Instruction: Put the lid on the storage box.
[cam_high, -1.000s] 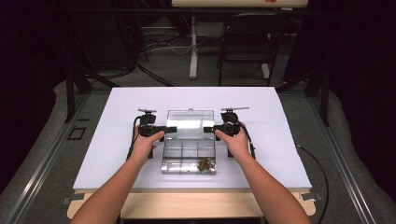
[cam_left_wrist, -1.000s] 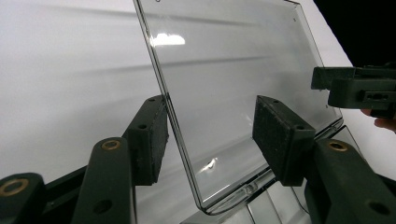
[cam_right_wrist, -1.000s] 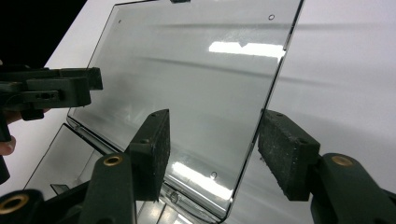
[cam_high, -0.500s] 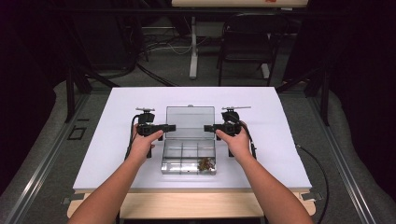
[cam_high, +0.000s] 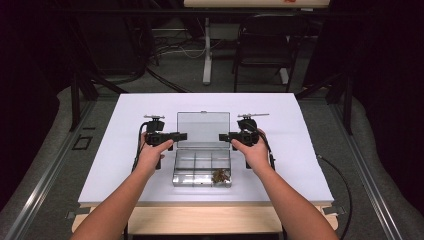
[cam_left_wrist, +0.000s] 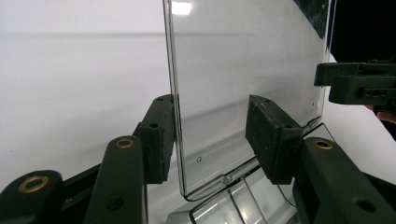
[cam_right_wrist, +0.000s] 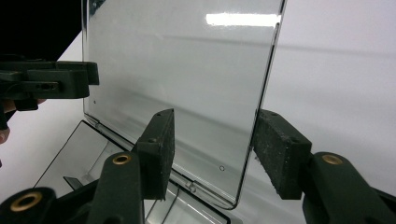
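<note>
Clear box (cam_high: 202, 167) at tabletop (cam_high: 115, 165) centre, lid (cam_high: 203, 129) upright. Left tool (cam_high: 183, 135) and right tool (cam_high: 223, 136), jaws apart and just closing, straddle its side edges. Uneven closure could twist the lid or shift the box.

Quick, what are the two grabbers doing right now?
Left gripper: open, closing around the lid edge.
Right gripper: open, closing around the lid's other edge.
</note>
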